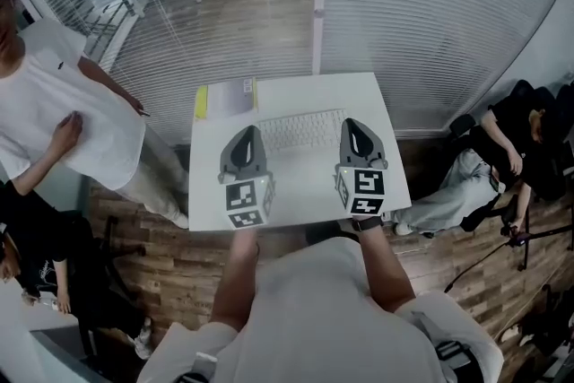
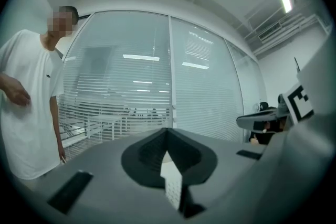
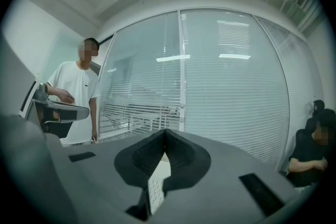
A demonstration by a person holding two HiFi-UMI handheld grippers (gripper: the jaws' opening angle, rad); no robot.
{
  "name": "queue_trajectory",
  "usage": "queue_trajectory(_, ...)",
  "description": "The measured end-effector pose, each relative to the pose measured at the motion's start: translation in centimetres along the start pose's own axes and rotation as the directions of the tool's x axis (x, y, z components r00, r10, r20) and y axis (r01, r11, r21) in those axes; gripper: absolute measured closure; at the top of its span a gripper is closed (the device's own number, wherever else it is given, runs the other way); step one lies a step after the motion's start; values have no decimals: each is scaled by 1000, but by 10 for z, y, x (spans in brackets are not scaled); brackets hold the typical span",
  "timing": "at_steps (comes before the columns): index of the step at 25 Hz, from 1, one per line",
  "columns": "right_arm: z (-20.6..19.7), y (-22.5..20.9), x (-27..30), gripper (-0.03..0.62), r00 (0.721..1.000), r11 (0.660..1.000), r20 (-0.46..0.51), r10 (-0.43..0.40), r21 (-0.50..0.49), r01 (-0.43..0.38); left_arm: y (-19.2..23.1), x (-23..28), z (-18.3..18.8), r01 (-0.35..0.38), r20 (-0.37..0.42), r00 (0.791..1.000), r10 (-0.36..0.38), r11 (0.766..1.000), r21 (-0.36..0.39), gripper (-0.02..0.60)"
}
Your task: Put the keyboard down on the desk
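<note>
Head view, left to right: a standing person (image 1: 67, 126) in a white shirt is beside the desk (image 1: 296, 197). A grey pad (image 1: 229, 97) with a yellow edge lies at the desk's far left corner. The left gripper (image 1: 250, 133) has its jaws together on nothing. The keyboard (image 1: 300, 130) lies flat on the desk, between the two grippers. The right gripper (image 1: 352, 124) is likewise closed and empty. A seated person (image 1: 507, 152) is at far right. In each gripper view, the jaw tips meet, and keys show through the gap beneath them.
</note>
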State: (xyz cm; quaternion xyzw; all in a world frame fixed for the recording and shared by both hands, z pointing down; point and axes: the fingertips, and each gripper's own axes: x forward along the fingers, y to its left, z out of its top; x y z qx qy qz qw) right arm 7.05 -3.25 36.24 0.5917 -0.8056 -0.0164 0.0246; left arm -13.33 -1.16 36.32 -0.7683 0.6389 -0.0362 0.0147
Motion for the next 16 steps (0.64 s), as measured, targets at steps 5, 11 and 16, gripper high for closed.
queue_trajectory(5,2,9,-8,583,1000,1000,18,0,-9,0,-1,-12,3,17,23,1000,-16,999,-47,568)
queue_trajectory(11,-7,23,-18,583,1000,999,4,30,-27,-30,-11,-23,-6,34,40,999,-32,998,-59,568)
queue_trajectory(16,-3,29,-14,583,998,998,33,55,10,-56,-11,-15,-14,26,28,999,-25,998,-48,568)
